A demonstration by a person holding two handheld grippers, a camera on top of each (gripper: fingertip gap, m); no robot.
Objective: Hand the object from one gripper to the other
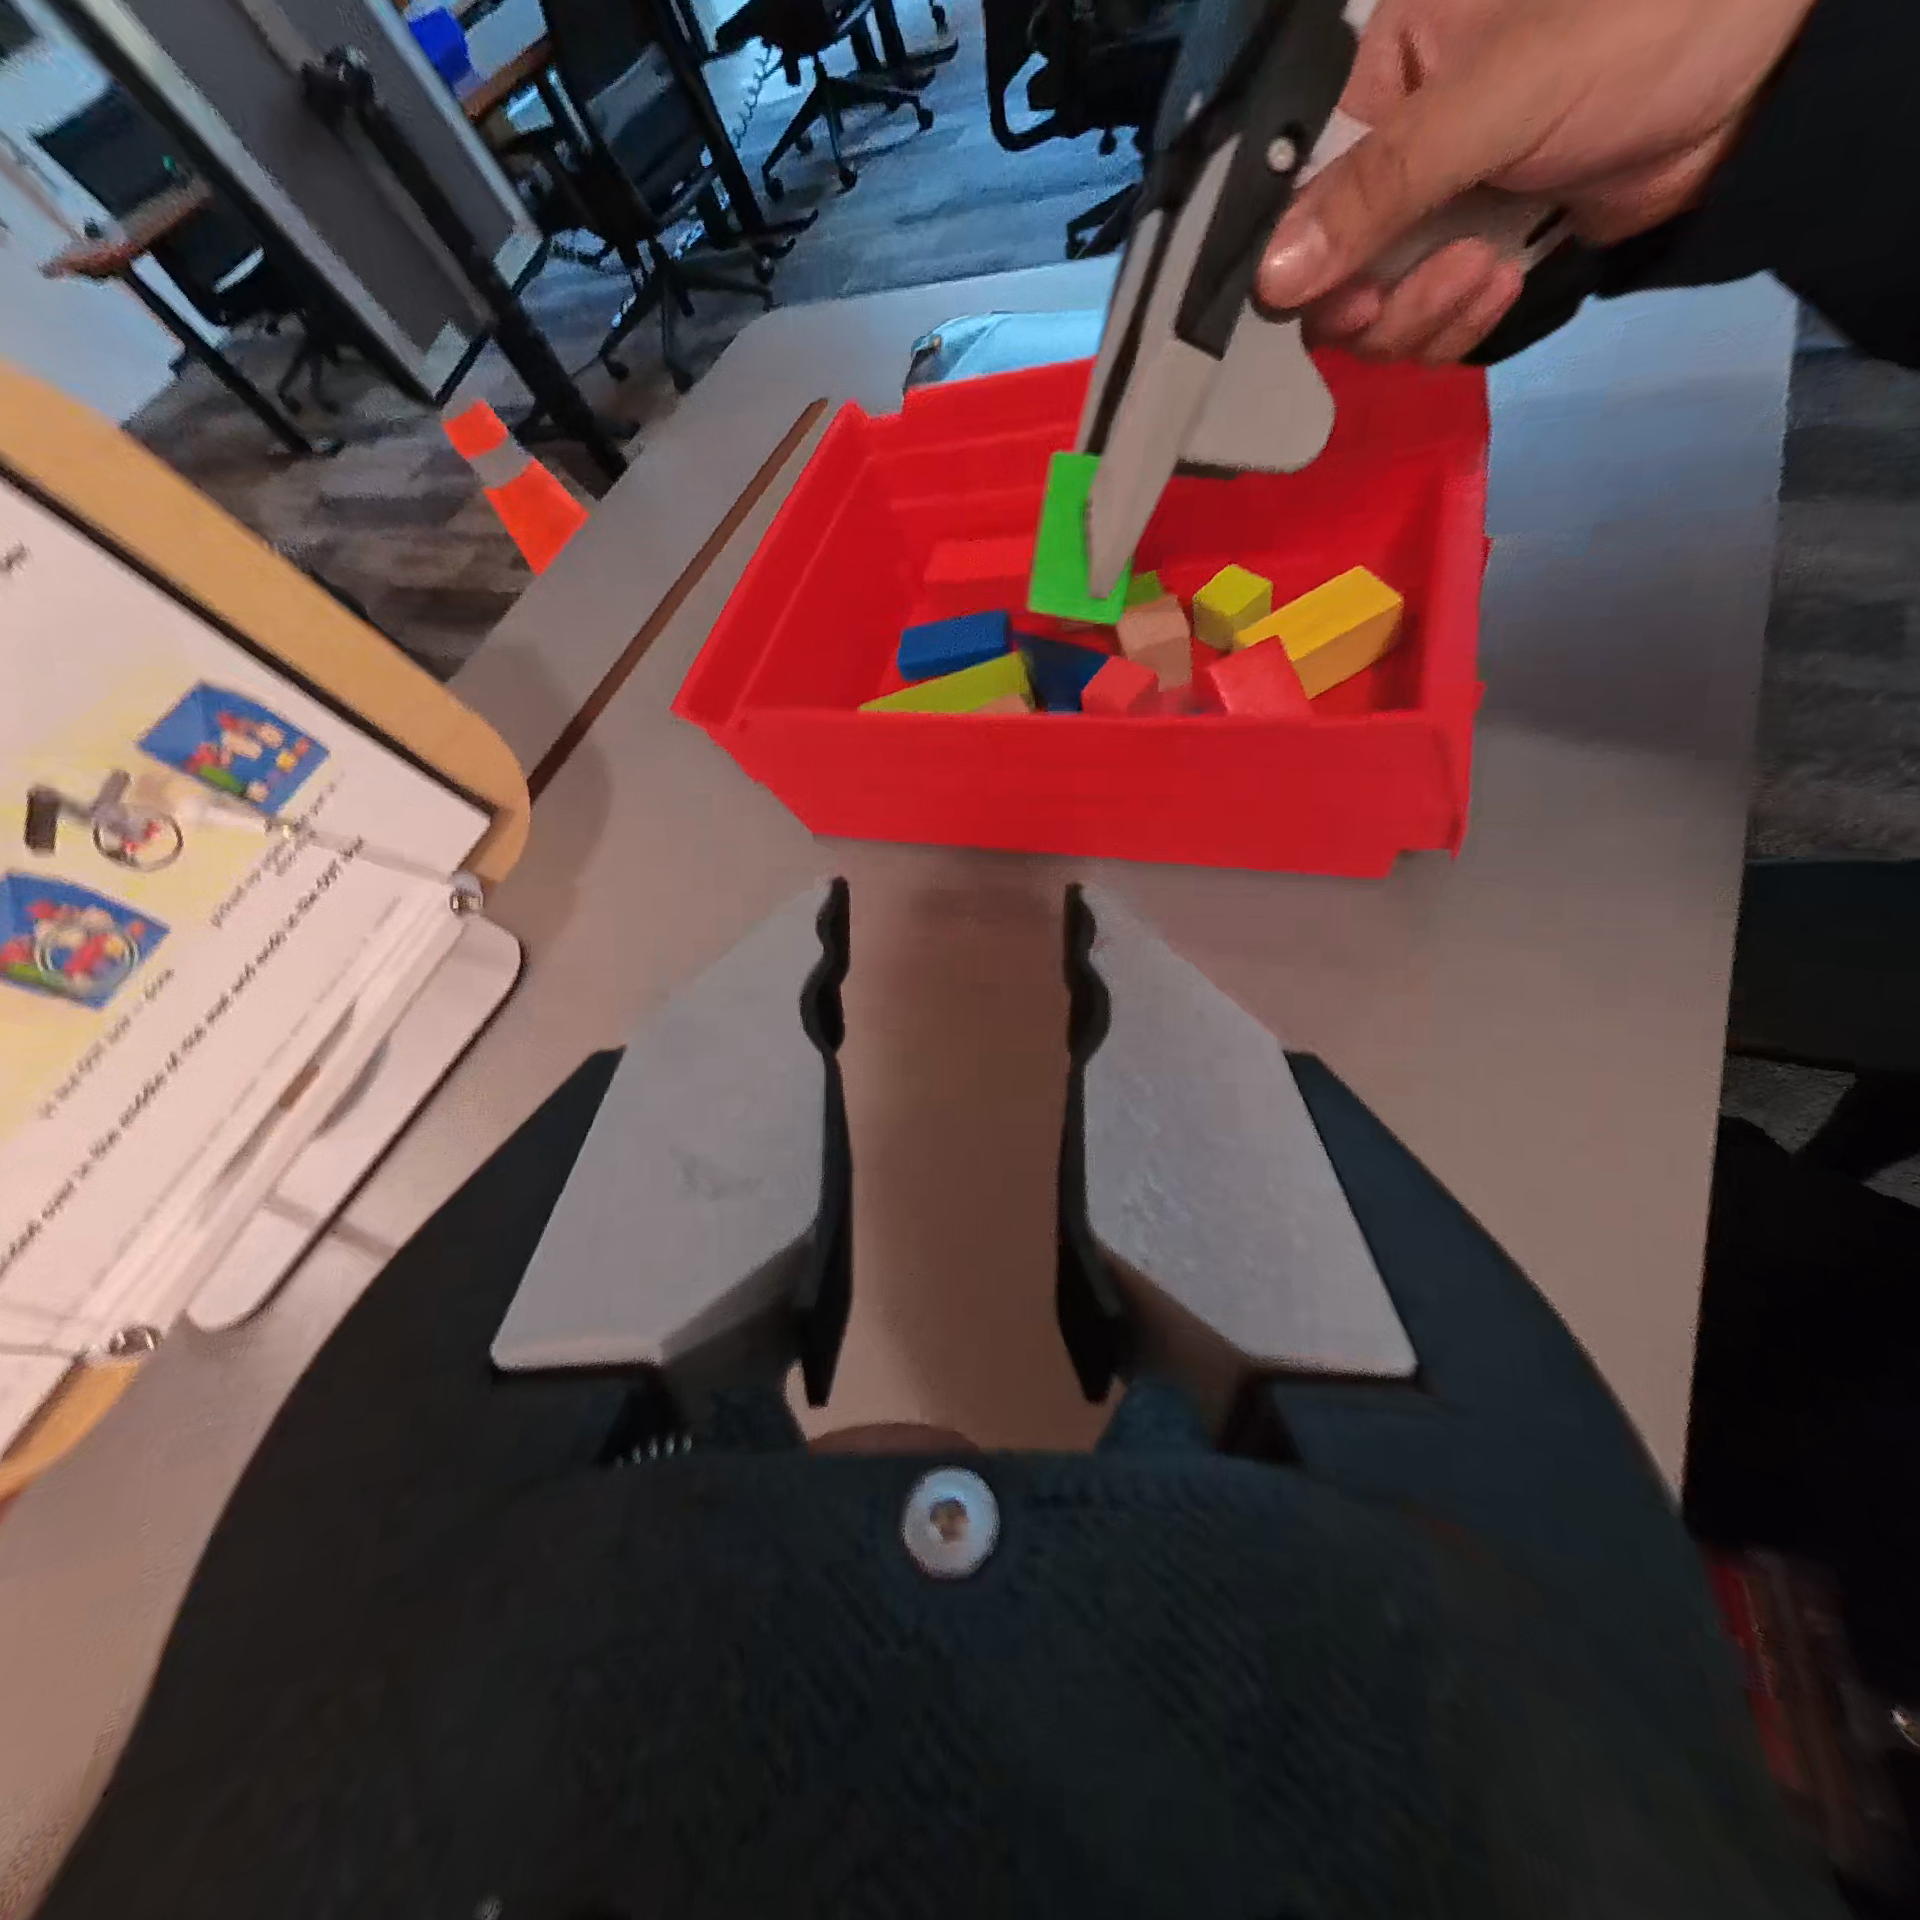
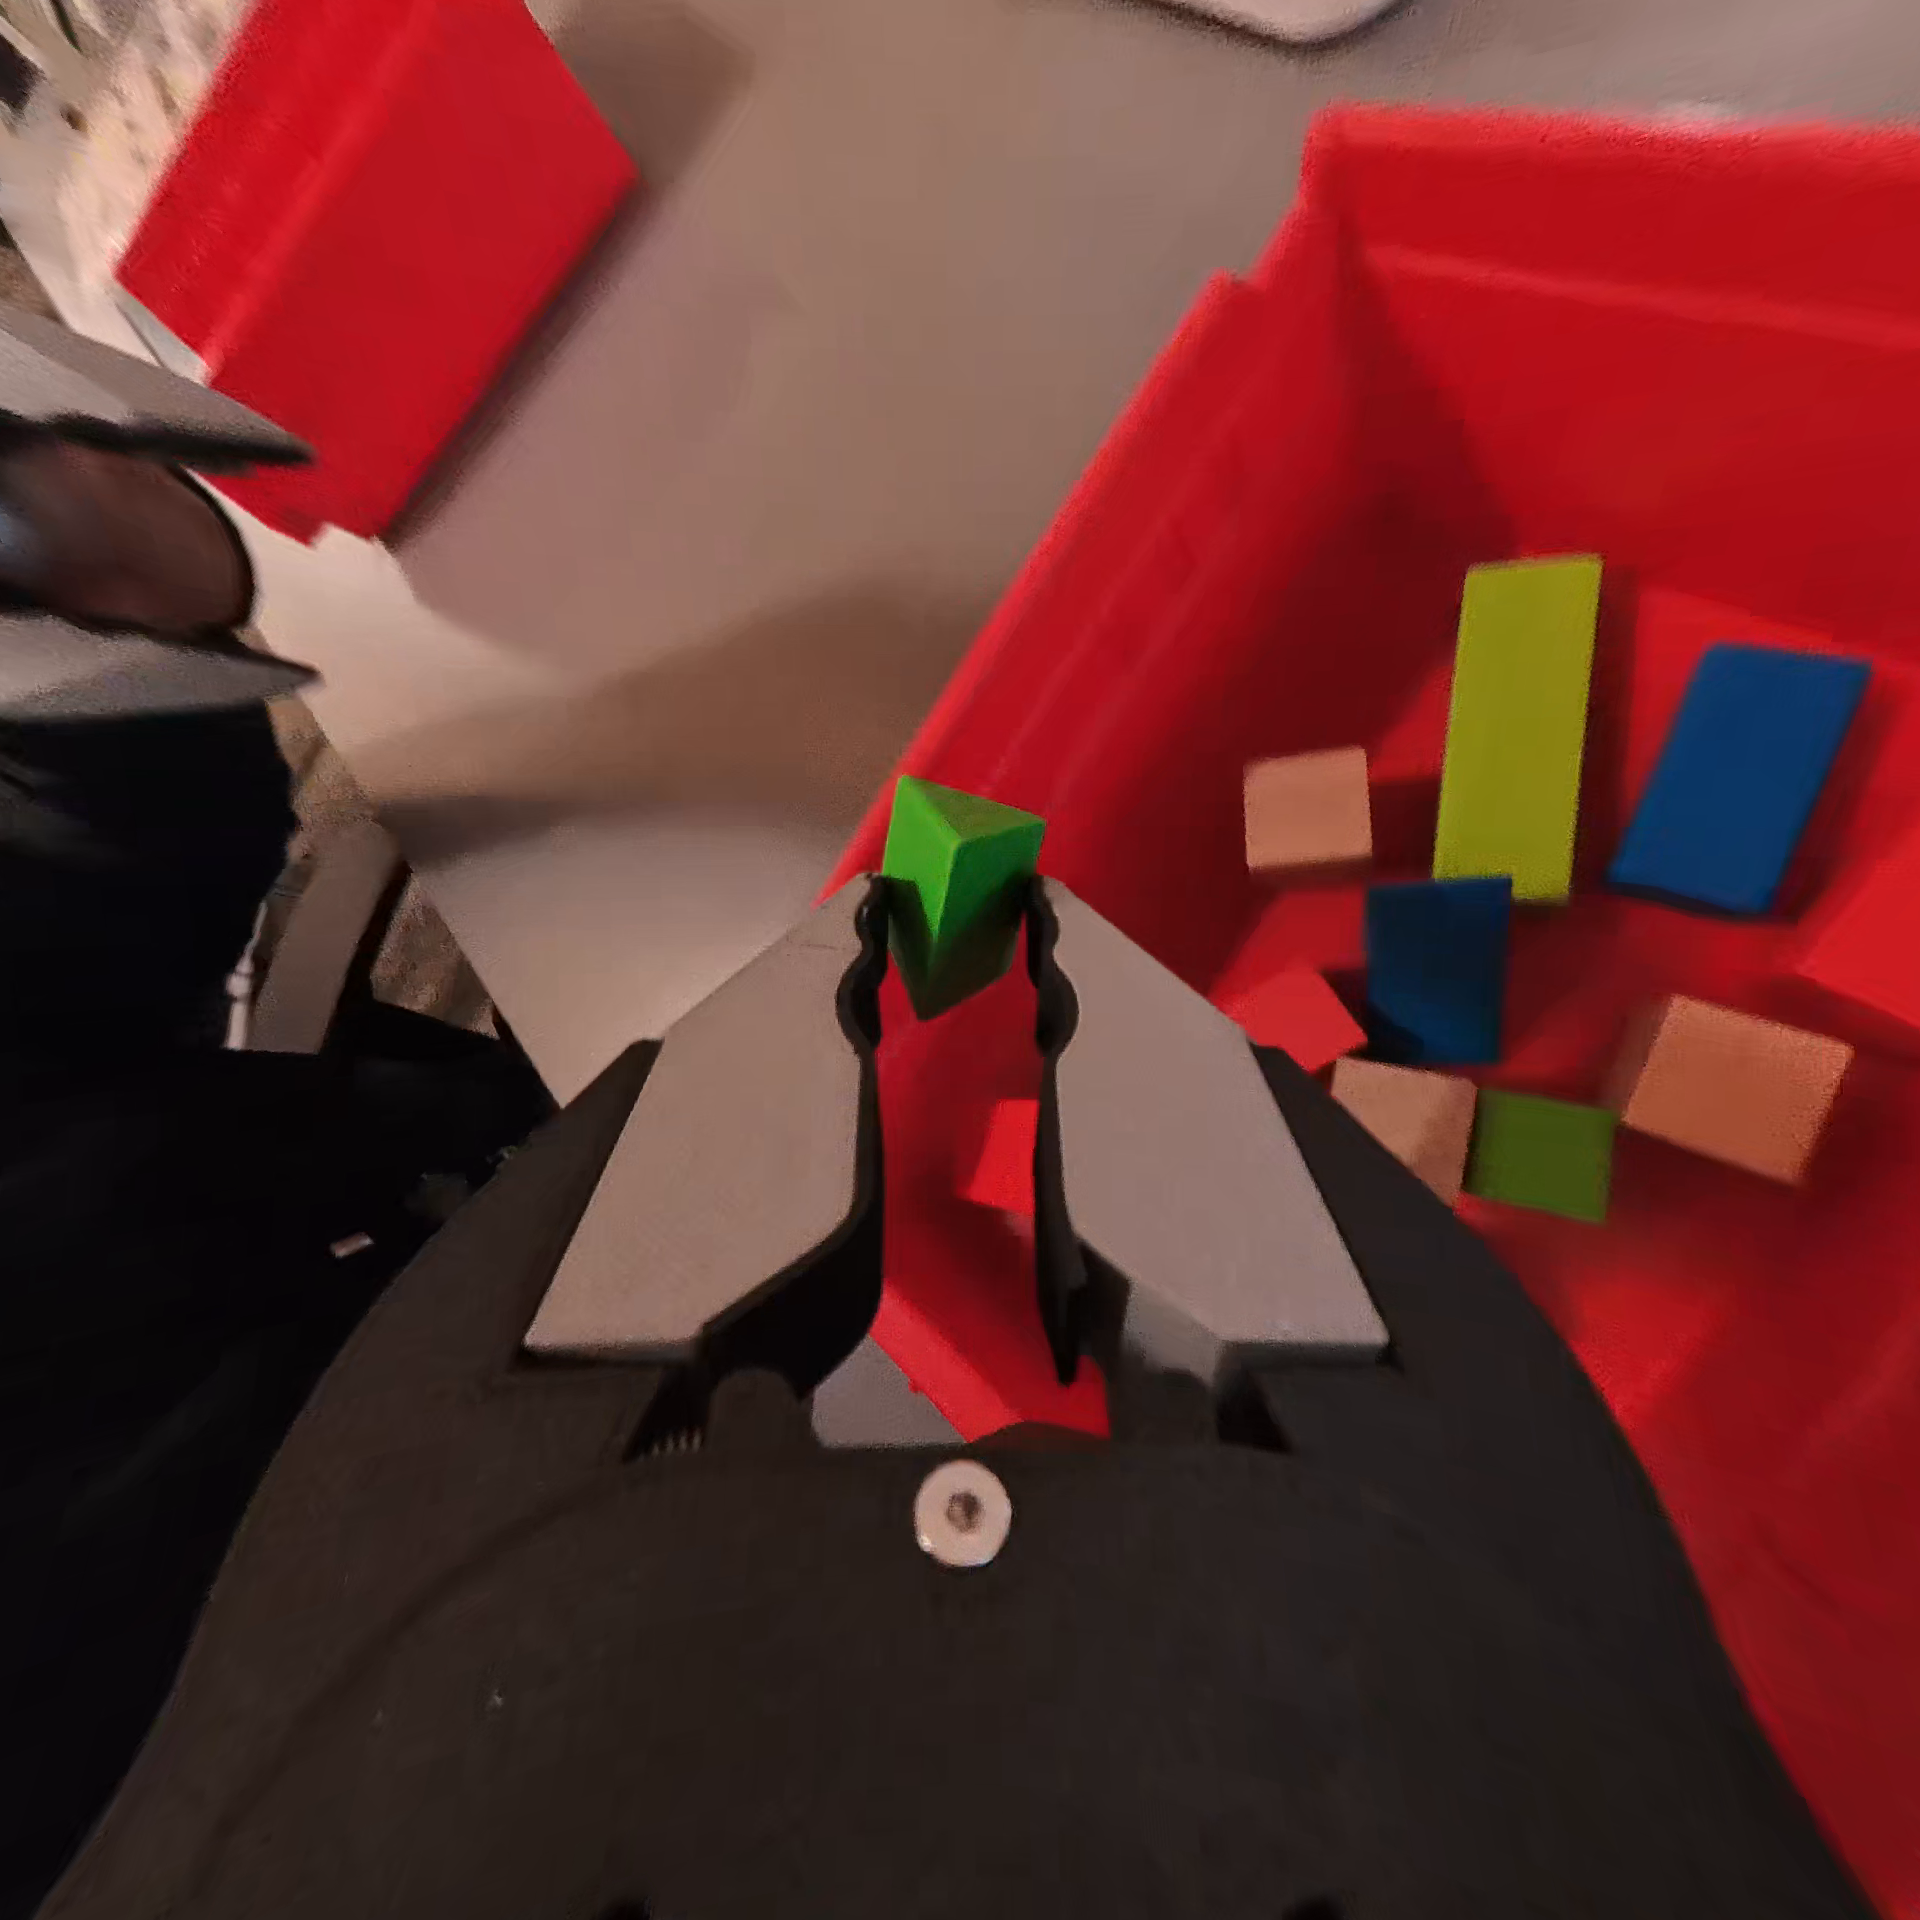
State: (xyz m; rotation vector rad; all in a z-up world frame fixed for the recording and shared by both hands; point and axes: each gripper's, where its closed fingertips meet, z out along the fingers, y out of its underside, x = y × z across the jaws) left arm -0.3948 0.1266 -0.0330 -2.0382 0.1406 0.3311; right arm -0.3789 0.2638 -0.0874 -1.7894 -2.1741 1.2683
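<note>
Right gripper [image 2: 951,914] pinches a green block [image 2: 951,883] between both pads, raised above the red bin [image 1: 1091,779] of loose blocks. Left gripper [image 1: 951,935] waits in front of the bin, jaws apart and empty. I judge the handover goes best if I bring the block's free end squarely between the left pads before letting go.
</note>
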